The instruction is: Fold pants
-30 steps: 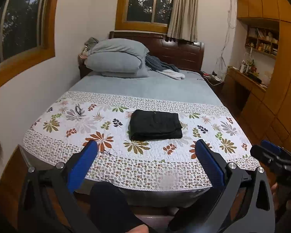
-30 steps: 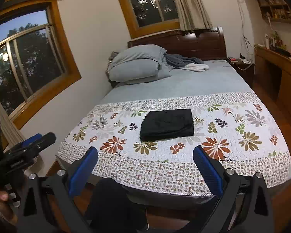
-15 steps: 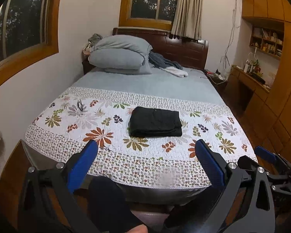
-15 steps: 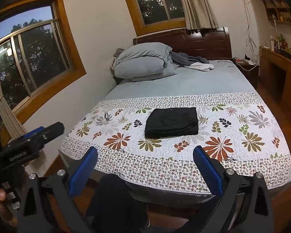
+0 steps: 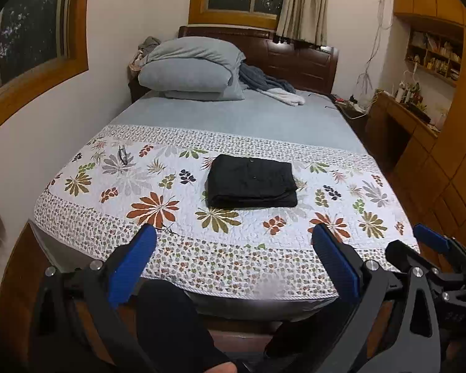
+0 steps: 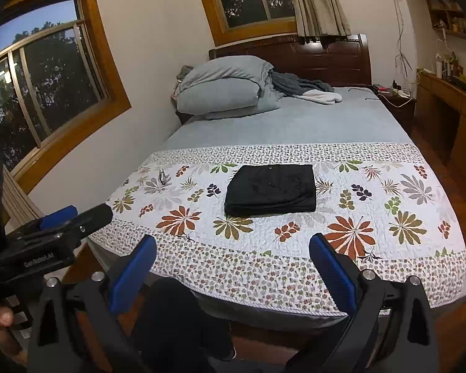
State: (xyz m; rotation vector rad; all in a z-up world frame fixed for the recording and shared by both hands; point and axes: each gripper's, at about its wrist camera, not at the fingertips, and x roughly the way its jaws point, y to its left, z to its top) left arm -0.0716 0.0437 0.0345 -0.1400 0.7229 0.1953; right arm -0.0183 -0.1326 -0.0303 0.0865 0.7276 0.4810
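The black pants (image 5: 251, 185) lie folded in a neat rectangle on the floral quilt (image 5: 158, 208) in the middle of the bed; they also show in the right wrist view (image 6: 271, 189). My left gripper (image 5: 234, 242) is open and empty, held back over the foot of the bed, well short of the pants. My right gripper (image 6: 233, 248) is open and empty too, equally far back. The right gripper shows at the right edge of the left wrist view (image 5: 431, 245), and the left gripper at the left edge of the right wrist view (image 6: 62, 220).
Grey pillows (image 5: 192, 71) and a crumpled blanket (image 5: 270, 85) lie at the headboard. A small dark object (image 5: 122, 155) rests on the quilt's left side. A wall with windows runs along the left; wooden desk and cabinets (image 5: 419, 143) stand to the right. The person's dark-clad legs (image 5: 171, 323) are below the grippers.
Both grippers have drawn slightly closer to the bed and tilted, so the pants sit a little lower and larger in view. The pants have not moved; both grippers stay open.
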